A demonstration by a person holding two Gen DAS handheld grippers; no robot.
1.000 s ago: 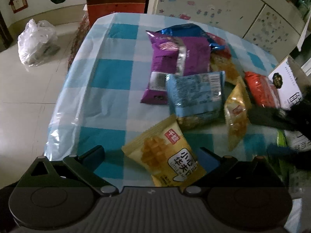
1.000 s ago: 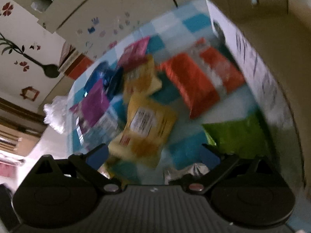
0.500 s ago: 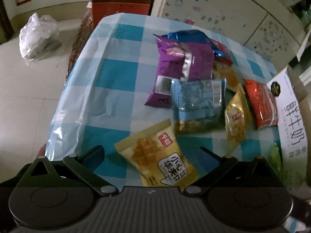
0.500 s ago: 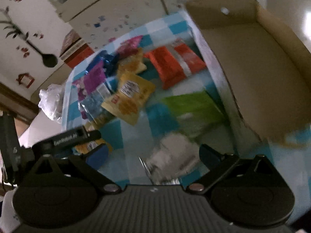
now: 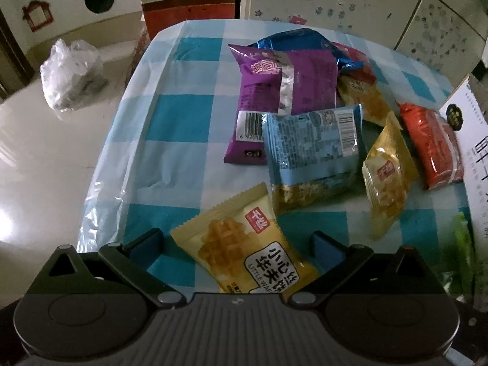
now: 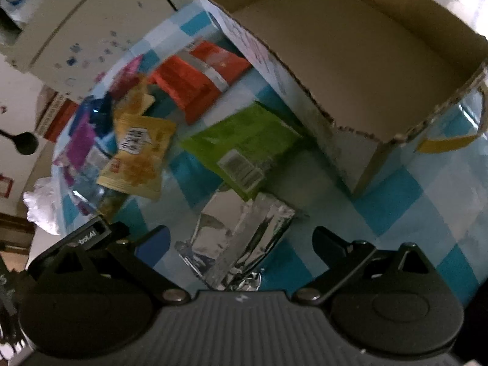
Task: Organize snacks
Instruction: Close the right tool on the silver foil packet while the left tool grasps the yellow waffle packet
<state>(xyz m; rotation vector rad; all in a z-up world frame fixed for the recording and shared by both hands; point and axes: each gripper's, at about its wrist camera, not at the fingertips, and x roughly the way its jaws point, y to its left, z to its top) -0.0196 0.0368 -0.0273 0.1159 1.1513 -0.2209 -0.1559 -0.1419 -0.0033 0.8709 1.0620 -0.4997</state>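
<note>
Snack packets lie scattered on a blue-checked tablecloth (image 5: 170, 116). My left gripper (image 5: 238, 241) is open, its fingers on either side of a yellow waffle packet (image 5: 244, 250) that rests on the cloth. Beyond it lie a light-blue packet (image 5: 314, 155), a purple packet (image 5: 283, 91), a small yellow packet (image 5: 387, 180) and an orange packet (image 5: 430, 143). My right gripper (image 6: 241, 241) is open above a silver foil packet (image 6: 238, 238). A green packet (image 6: 244, 143) lies beside an open cardboard box (image 6: 350, 70), which looks bare inside.
The white printed side of the box (image 5: 469, 140) stands at the right table edge. A red-brown carton (image 5: 189, 3) stands beyond the table's far end. A clear plastic bag (image 5: 70, 76) sits on the tiled floor to the left. The left gripper's body (image 6: 88, 235) shows at lower left.
My right gripper has pulled back and turned right, so the silver packet and the open box now fill its view. My left gripper drifted slightly and stays open over the waffle packet.
</note>
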